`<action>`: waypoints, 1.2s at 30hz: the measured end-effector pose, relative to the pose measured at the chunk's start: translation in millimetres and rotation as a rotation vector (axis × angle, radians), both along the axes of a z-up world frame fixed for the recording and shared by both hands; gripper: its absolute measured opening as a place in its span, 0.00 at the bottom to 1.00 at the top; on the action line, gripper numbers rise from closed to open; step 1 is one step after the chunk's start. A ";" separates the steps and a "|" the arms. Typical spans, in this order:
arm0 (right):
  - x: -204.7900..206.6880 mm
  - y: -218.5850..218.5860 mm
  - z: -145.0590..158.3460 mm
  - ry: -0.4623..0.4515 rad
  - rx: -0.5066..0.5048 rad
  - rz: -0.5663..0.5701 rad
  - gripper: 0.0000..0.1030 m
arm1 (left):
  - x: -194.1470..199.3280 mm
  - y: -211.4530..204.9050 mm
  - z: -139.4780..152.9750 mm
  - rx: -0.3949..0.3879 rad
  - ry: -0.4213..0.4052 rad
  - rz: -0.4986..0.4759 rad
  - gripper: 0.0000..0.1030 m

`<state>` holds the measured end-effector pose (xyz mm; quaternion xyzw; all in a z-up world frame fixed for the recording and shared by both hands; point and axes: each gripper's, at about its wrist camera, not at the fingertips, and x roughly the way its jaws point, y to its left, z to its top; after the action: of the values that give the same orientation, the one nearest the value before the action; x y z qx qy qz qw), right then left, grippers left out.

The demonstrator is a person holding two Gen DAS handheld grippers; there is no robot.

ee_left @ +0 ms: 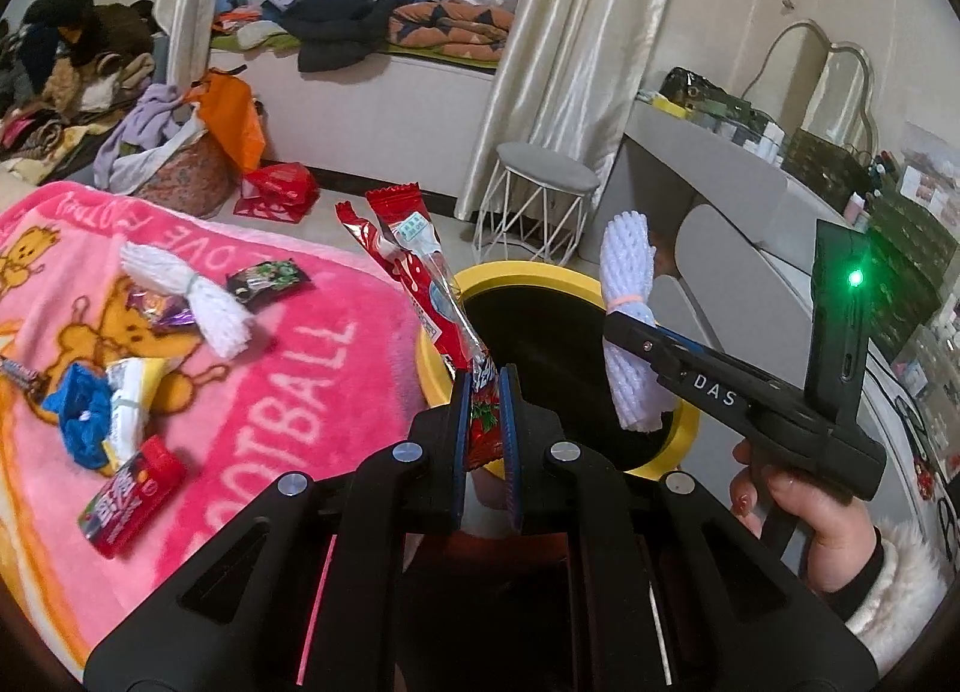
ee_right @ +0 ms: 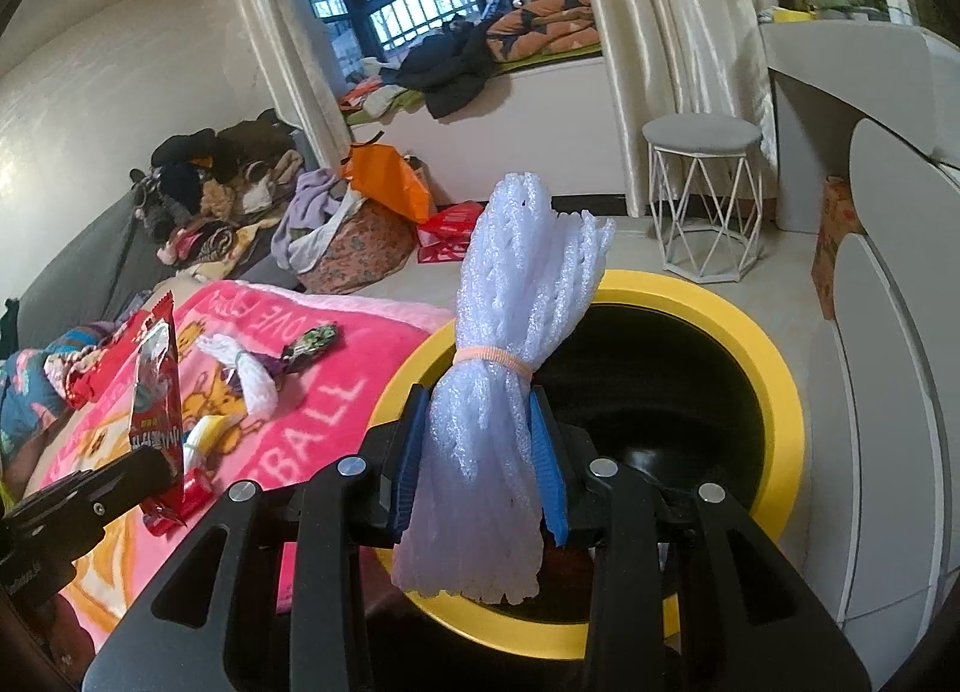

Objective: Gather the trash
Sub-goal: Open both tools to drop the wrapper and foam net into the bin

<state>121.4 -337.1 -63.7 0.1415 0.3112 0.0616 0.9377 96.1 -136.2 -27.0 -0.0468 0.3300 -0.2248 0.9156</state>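
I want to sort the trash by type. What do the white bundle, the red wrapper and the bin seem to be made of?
White bundle: probably soft foam netting, matte, with an open mesh texture, tied by a rubber band.
Red wrapper: thin plastic film, glossy, partly see-through and crinkled.
Bin: likely hard plastic, with a smooth yellow rim and a shiny black inside.

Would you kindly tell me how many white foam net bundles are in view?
2: one foam net bundle gripped in the right tool over the bin; another bundle on the pink blanket. Others may be hidden.

A pink cartoon-print blanket (ee_left: 282,380), a yellow-rimmed black bin (ee_right: 774,368), a red wrapper (ee_left: 414,266), white foam netting (ee_right: 510,332).
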 end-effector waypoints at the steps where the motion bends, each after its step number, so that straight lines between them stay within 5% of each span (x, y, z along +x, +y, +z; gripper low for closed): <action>1: 0.0 -1.0 0.0 0.002 0.000 -0.004 0.31 | 1.0 -2.4 -0.5 0.002 0.001 -0.004 0.06; 32: 4.2 -37.7 -26.9 0.077 0.039 -0.109 0.35 | 60.6 -73.1 -39.6 0.095 0.113 -0.149 0.07; 33: 4.1 -38.3 -26.9 0.077 0.041 -0.114 0.37 | 62.0 -74.4 -41.0 0.098 0.117 -0.151 0.08; 35: 3.7 -41.5 -26.7 0.073 0.048 -0.128 0.51 | 65.3 -76.1 -45.0 0.104 0.140 -0.159 0.30; 36: 3.0 -43.0 -26.0 0.068 0.049 -0.139 0.54 | 66.0 -76.6 -45.2 0.103 0.140 -0.156 0.49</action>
<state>124.3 -380.1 -89.6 0.1875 0.3309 -0.0008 0.9249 162.0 -212.7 -72.2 0.0106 0.4071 -0.2744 0.8711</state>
